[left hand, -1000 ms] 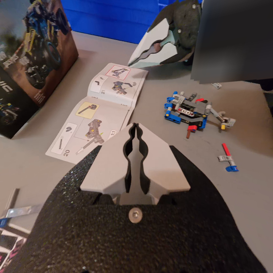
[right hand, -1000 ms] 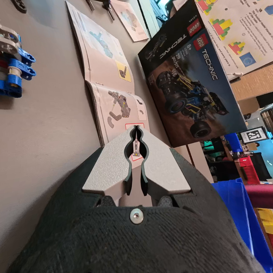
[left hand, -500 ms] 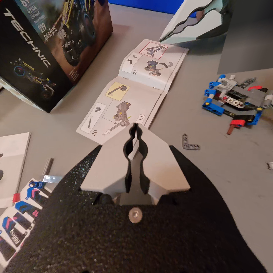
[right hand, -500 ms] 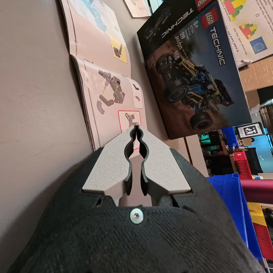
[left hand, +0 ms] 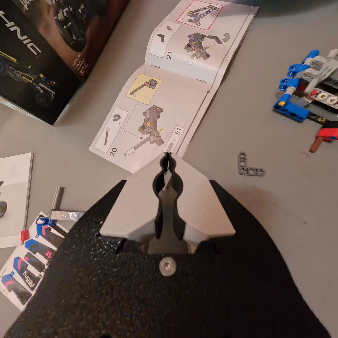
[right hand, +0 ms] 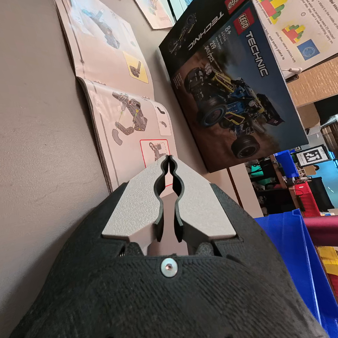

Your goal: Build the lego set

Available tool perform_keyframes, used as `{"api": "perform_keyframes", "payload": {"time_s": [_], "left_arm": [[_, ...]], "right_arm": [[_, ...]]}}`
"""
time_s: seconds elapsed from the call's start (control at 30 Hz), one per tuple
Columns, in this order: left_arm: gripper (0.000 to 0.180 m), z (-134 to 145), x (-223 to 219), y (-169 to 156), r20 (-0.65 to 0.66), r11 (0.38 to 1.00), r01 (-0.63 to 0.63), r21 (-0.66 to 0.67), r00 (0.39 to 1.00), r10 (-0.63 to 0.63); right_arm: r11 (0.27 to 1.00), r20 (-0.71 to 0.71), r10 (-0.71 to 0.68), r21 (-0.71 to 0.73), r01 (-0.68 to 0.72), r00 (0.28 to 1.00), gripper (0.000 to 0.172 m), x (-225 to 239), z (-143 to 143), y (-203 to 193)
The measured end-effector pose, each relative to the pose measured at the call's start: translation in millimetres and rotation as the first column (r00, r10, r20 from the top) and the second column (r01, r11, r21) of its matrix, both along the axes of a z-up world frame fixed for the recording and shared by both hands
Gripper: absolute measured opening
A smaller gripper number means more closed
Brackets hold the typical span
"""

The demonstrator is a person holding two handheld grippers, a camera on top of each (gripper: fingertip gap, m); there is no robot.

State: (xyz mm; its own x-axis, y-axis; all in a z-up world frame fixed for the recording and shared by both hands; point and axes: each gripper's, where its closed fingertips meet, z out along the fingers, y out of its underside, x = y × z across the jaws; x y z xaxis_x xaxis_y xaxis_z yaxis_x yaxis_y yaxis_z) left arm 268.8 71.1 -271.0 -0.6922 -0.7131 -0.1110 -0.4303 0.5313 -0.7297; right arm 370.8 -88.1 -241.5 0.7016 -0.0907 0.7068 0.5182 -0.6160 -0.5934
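The left gripper (left hand: pixel 167 154) body hides the near corner of the open instruction booklet (left hand: pixel 175 87) and part of the sticker sheet (left hand: pixel 31 259) to its left. The brick assembly (left hand: pixel 307 91), to its right, is cut off by the picture edge. The toy box (left hand: pixel 42 45), far left, is cropped and blurred. The right gripper (right hand: pixel 169 157) covers the booklet's red-framed panel (right hand: pixel 155 151).

Left tool (left hand: pixel 167 153) w/ both tips pressed together, nothing btwn them; right tool (right hand: pixel 169 156) likewise closed on nothing, rolled sideways.
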Motion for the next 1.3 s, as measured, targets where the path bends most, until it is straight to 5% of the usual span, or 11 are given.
{"api": "perform_keyframes", "payload": {"time_s": [1.03, 1.3], "left_arm": [[0.0, 0.2, 0.3, -0.3, -0.016, 1.0, -0.002, -0.019, 1.0, 0.001], [0.0, 0.4, 0.5, -0.6, -0.017, 1.0, -0.002, -0.02, 1.0, 0.002]], "right_arm": [[0.999, -0.018, -0.007, 0.052, 0.008, 1.0, 0.0, -7.1, 7.0, -5.7], [0.991, -0.093, 0.131, 0.004, -0.132, 0.987, 0.0, -38.0, 4.4, 1.6]]}}
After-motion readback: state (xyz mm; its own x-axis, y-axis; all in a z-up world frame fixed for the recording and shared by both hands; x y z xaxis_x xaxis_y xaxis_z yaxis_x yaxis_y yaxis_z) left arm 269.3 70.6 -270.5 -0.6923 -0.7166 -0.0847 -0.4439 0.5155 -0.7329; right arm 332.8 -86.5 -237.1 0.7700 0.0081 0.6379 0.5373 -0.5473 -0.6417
